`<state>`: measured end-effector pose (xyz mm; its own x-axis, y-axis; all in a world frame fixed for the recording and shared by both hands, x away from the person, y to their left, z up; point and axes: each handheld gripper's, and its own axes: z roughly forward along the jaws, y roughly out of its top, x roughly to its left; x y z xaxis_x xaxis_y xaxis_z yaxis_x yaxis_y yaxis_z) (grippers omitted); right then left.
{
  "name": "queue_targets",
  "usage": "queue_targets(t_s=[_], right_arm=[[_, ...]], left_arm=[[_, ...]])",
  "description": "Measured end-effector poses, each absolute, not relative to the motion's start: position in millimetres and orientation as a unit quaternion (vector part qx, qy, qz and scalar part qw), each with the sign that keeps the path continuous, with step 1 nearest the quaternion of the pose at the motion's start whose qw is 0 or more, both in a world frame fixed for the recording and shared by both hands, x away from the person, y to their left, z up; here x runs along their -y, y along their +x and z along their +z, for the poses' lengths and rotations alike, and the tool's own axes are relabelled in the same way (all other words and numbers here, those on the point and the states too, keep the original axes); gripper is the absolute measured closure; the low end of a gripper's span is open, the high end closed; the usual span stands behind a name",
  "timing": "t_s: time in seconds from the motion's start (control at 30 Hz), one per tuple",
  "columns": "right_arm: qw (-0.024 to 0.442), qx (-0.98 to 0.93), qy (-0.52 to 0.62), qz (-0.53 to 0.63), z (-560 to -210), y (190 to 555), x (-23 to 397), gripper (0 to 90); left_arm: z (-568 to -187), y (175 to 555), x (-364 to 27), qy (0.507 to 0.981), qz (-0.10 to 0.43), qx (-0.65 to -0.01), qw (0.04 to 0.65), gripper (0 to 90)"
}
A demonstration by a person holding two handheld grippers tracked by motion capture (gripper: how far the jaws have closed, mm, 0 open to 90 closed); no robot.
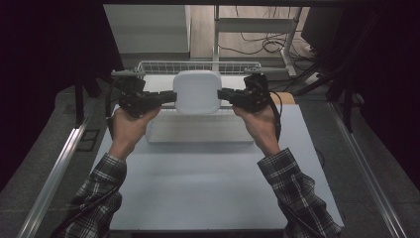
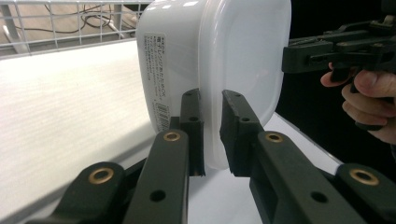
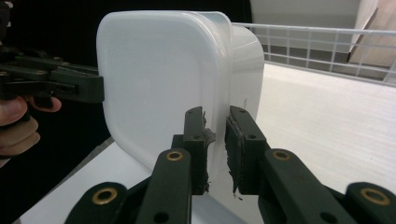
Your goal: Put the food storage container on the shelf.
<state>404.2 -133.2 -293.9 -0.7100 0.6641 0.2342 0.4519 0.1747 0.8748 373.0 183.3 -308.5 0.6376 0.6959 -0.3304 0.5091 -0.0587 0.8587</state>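
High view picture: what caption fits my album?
Two grippers lift a white lidded plastic box above the table.

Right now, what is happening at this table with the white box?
A person holds a white plastic container with its lid on between two grippers, one at each side. The left gripper has its jaws closed on the rim at one edge, and the right gripper pinches the rim at the opposite edge. The container hangs in the air, tilted so that its lid faces the person, above the white table. A wire basket stands behind it.
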Motion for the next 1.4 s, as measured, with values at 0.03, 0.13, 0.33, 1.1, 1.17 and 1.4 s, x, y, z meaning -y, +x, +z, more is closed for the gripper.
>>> queue_targets(t_s=[0.03, 0.13, 0.33, 1.1, 1.17, 1.4], right_arm=[[0.102, -0.759, 0.369, 0.527, -293.5, 407.5, 133.2, 77.8], [0.100, -0.757, 0.375, 0.525, -293.4, 413.4, 133.5, 77.7], [0.092, -0.756, 0.391, 0.517, -293.7, 429.8, 131.4, 77.1], [0.101, -0.758, 0.402, 0.503, -293.1, 442.4, 120.2, 66.3], [0.107, -0.762, 0.402, 0.497, -292.9, 442.8, 117.7, 64.4], [0.115, -0.766, 0.402, 0.489, -297.2, 447.6, 112.7, 60.3]], left_arm=[[-308.2, 376.4, -182.9, 0.722, 0.084, -0.419, 0.544, 80.3], [-307.8, 382.5, -182.1, 0.721, 0.083, -0.421, 0.544, 80.2], [-309.1, 396.7, -181.1, 0.719, 0.076, -0.433, 0.538, 79.6], [-321.3, 411.6, -178.2, 0.701, 0.067, -0.446, 0.552, 62.2], [-323.0, 413.4, -178.3, 0.697, 0.066, -0.450, 0.554, 61.7], [-326.1, 417.2, -176.0, 0.702, 0.075, -0.459, 0.540, 64.3]])
